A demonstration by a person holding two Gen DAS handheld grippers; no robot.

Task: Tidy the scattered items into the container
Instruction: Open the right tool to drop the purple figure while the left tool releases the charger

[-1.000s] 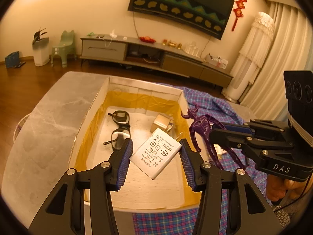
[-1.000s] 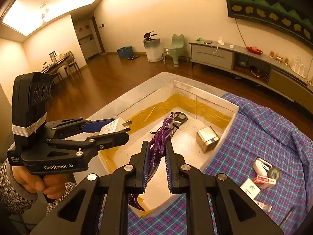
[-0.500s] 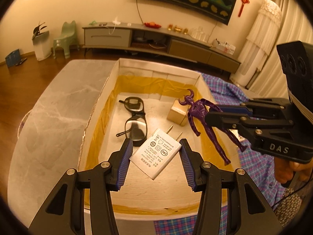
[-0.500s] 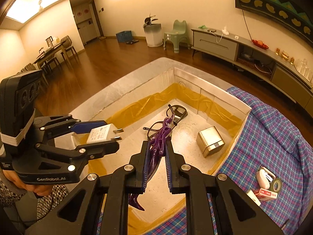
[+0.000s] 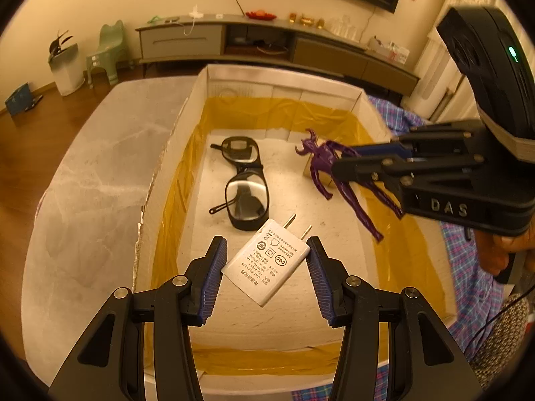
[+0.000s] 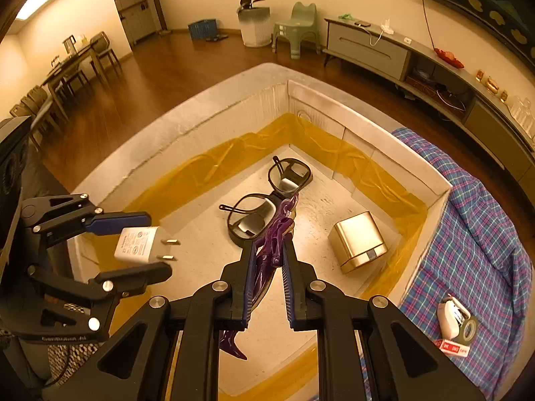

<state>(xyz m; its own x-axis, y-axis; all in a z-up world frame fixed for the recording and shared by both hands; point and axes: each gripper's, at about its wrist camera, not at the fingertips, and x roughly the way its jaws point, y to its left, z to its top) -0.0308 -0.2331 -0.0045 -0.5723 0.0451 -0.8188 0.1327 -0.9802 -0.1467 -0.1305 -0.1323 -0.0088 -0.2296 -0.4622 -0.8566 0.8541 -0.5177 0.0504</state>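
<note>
Clearly readable: raised "DAS" letters on the black body of the right gripper [image 5: 337, 167] in the left wrist view, and a "CCC" mark plus small printed rating text on the white charger [image 5: 265, 267]. Faint "GenRobot.AI" lettering sits on the left gripper [image 6: 147, 244] body in the right wrist view, too blurred to be sure.

Left gripper [image 5: 265, 269] jaws stand wide, clamped on the charger's opposite corners; charger hangs diagonally between the ribbed blue pads, two metal prongs aimed toward 1 o'clock, above the container [image 5: 207, 77] floor. Right gripper [image 6: 267, 260] jaws sit nearly together, clamped on the purple figure [image 6: 276, 230]; its glossy plastic body runs up between the pads, head toward 12 o'clock, a leg sticking out below at 7 o'clock. In the left wrist view the purple figure [image 5: 321, 160] dangles over the box at 2 o'clock from the charger.

Container: open white box, matte walls, yellow tape along the inner seams. Inside lie black-framed glasses [image 6: 267, 200], clear lenses, at 12 o'clock of the right jaws, and a shiny gold rounded cube [image 6: 357, 240] at 2 o'clock. Blue-pink plaid cloth [image 6: 474, 240] beside the box carries a white tape dispenser [image 6: 449, 317], a dark tape roll [image 6: 469, 329] and a red-white small box [image 6: 451, 347].
</note>
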